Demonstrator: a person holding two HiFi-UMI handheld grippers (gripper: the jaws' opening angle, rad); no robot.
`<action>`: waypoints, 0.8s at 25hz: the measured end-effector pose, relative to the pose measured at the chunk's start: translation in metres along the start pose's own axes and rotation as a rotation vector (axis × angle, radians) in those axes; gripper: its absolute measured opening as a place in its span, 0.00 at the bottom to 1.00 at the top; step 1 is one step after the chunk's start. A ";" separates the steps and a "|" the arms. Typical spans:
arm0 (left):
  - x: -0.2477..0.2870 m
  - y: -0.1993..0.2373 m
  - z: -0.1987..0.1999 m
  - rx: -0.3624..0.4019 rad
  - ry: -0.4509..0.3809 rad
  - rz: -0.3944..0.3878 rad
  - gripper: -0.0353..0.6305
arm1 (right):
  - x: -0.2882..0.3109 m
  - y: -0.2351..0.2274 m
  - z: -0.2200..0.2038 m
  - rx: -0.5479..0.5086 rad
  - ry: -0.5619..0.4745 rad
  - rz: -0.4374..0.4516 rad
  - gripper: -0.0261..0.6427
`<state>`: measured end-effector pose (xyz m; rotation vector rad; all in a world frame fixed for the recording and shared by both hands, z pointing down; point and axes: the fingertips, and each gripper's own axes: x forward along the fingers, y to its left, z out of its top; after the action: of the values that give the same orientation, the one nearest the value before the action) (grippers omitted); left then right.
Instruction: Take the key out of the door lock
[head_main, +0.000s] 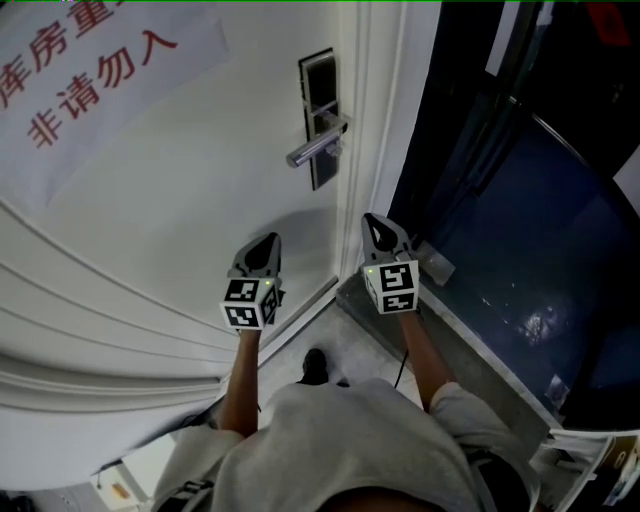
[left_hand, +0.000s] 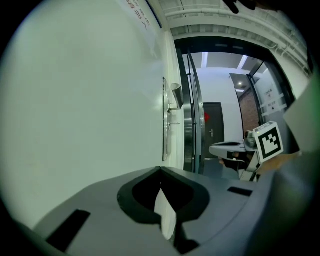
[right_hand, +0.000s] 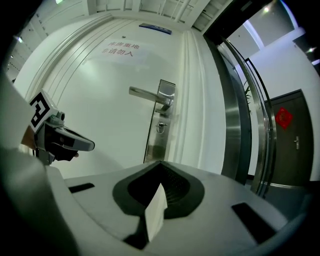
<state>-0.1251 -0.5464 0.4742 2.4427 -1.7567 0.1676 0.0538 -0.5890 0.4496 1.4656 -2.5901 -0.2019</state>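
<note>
Key (right_hand: 159, 127) sits in the lock plate (right_hand: 161, 122) just below the lever handle (right_hand: 150, 95) of the white door (head_main: 180, 200). The right gripper view shows it as a small metal head, seemingly with a ring. In the head view it is too small to make out against the plate.

The right gripper (head_main: 374, 222) and the left gripper (head_main: 268, 240) are both held up in front of the door, below the handle and well apart from the lock. Each has its jaws pressed together at the tip with nothing between them. The right one points roughly toward the lock plate, while the left one faces along the door surface, off to the side.

The step in hand looks like the approach: nothing has been grasped and the key is not yet touched. The next move likely calls for the right jaws to part, rise to the key's head and line up flat on its two faces. They would then close firmly and draw it straight out along the keyhole's axis, perhaps after turning it to the release position.
</note>
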 end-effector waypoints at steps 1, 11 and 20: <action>-0.001 0.001 -0.001 -0.001 0.002 0.002 0.08 | 0.003 0.002 0.002 -0.012 -0.003 0.005 0.07; -0.006 0.007 -0.004 -0.016 0.004 -0.008 0.08 | 0.035 0.016 0.049 -0.435 -0.035 0.025 0.07; -0.002 0.007 -0.007 -0.041 0.003 -0.035 0.08 | 0.062 0.011 0.071 -0.916 -0.017 0.018 0.07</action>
<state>-0.1326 -0.5455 0.4814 2.4415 -1.6972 0.1297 -0.0014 -0.6336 0.3866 1.0613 -2.0137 -1.1970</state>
